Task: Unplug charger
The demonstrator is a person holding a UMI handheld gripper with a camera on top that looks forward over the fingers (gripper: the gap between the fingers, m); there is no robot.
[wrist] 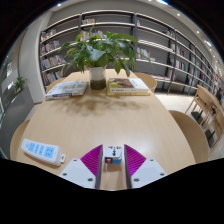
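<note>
A small white charger [113, 153] with a blue label and a red mark sits between my gripper's [113, 155] magenta pads [93, 158], at the fingertips. The fingers are closed in on it from both sides and hold it over the wooden table [110, 120]. A white power strip [40, 151] with a blue label lies on the table to the left of the fingers, apart from the charger. No cable between the two is visible.
A potted green plant [97, 55] stands at the table's far middle, with an open book [67, 88] to its left and another [127, 86] to its right. Bookshelves [150, 40] line the back wall. Wooden chairs [208, 110] stand at the right.
</note>
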